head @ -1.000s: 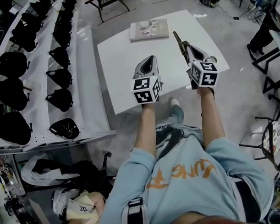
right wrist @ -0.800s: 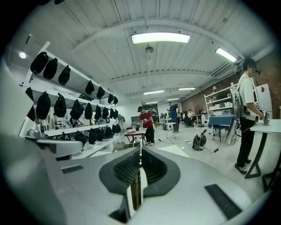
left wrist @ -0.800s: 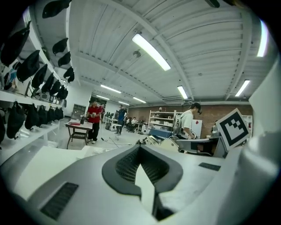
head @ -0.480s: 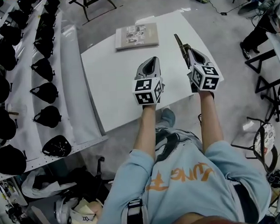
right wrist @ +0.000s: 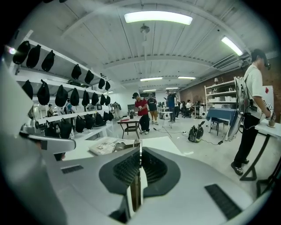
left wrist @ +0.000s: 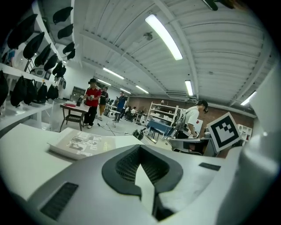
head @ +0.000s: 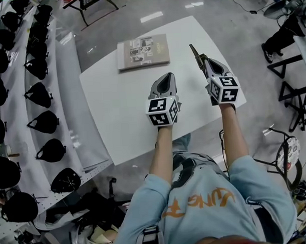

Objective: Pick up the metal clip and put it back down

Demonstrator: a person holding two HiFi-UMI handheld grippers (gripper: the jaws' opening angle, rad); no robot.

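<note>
Metal clip is pinched in the right hand-held gripper, jutting ahead of its tips over the surface. Left hand-held gripper is pressed together, empty. Carry step is judged; lowering and release are called for next.

White table; book flat near far edge (cover up).

Wore light-blue sweatshirt, orange lettering across it; grey left gripper, right gripper bore black-white marker cubes.
</note>
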